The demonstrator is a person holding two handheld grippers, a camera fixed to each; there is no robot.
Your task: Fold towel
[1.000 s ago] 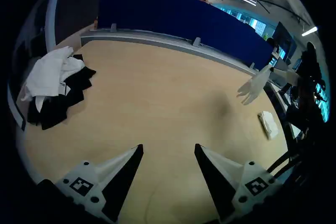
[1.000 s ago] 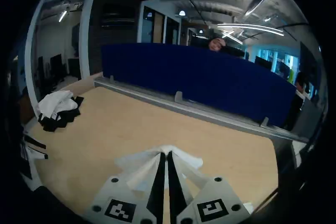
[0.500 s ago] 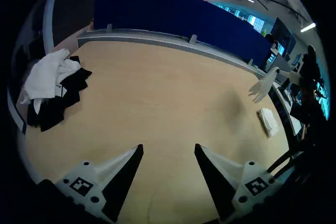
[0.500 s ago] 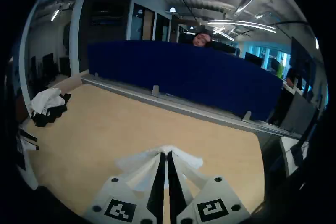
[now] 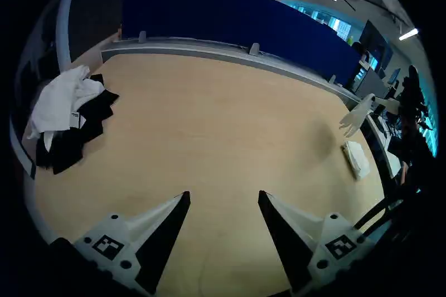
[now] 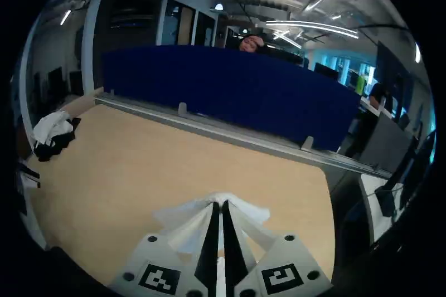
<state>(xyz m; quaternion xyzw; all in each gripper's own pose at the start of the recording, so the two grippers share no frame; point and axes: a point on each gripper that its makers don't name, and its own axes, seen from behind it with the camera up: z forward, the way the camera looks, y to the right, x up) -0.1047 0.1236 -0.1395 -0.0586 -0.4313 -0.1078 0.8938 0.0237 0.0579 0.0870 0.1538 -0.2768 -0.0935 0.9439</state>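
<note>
The left gripper (image 5: 223, 194) is seen at 6 o'clock in the left gripper view, jaws spread wide with nothing between them, above the pale wooden table (image 5: 212, 118). The right gripper (image 6: 219, 205) is seen at 6 o'clock in the right gripper view. Its jaws are pressed together on a white towel (image 6: 174, 216), which is bunched around both fingers above the table.

Compared with a second ago, the spread of the left gripper is unchanged and the pinch on the towel is kept. In the left gripper view the held towel (image 5: 355, 121), at 3 o'clock, is found carried farther toward the table's right end. In the right gripper view the pile of white and black cloths (image 6: 50, 130) is found shifted from 8 o'clock toward 9 o'clock, closer to the rim.

Two grippers are counted. Two white towels are counted: the held one, and a folded towel (image 5: 355, 160) lying flat near 4 o'clock, close under it in the left gripper view. One pile of white and black cloths (image 5: 64, 118) is counted, at 9 o'clock, well apart from both towels. One blue partition (image 5: 234, 18) is counted, along the table's far edge at 12 o'clock.
</note>
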